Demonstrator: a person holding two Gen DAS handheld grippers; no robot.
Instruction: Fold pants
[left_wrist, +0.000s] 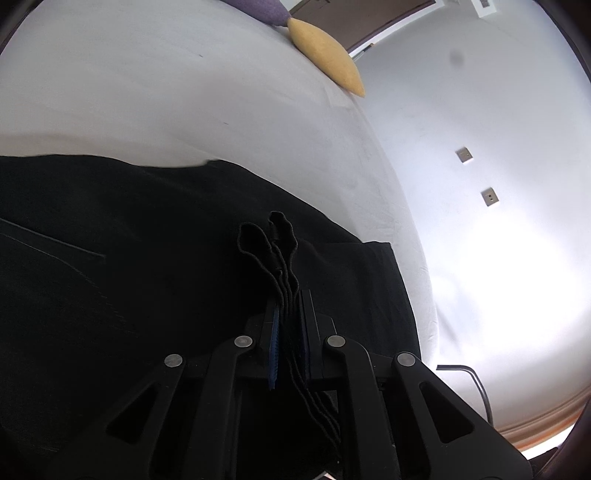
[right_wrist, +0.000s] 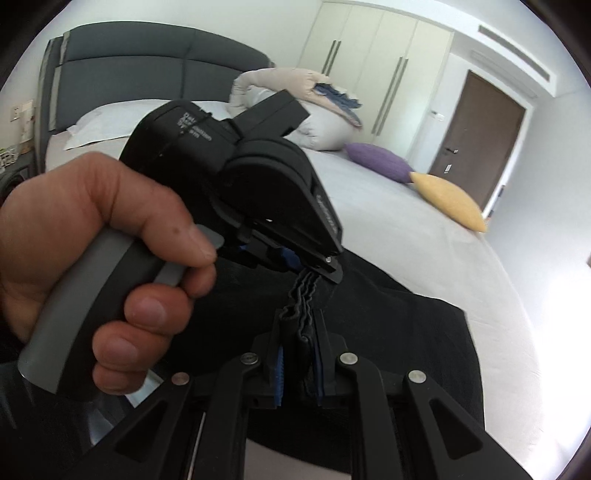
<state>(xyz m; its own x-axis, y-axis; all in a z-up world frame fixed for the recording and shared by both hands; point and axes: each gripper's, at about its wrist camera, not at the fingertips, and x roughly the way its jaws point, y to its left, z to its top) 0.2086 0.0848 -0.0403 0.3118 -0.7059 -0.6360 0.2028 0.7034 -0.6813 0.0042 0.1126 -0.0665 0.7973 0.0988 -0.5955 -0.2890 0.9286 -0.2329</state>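
**Both tongs clamped on the waistband edge, pants soft and limp**

You had the black pants (left_wrist: 147, 258) spread on the white bed (left_wrist: 184, 92), near its edge. Your left gripper (left_wrist: 290, 325) was clenched on a bunched, ribbed band of the fabric, several layers stacked between the pads. Your right gripper (right_wrist: 299, 343) was clamped on the same band (right_wrist: 301, 295), just beside the left gripper (right_wrist: 321, 264), almost touching it. Your left hand (right_wrist: 92, 240) was wrapped around its handle.

Handling, as I judged it: light, floppy cloth, no stiffness, so it would have draped and sagged between grip points. The gathered band was the thickest, grippiest part, a good hold. With both tongs so close together, the rest hung unsupported; a wider spread along that edge would have kept the fold straight. Slip risk looked low.
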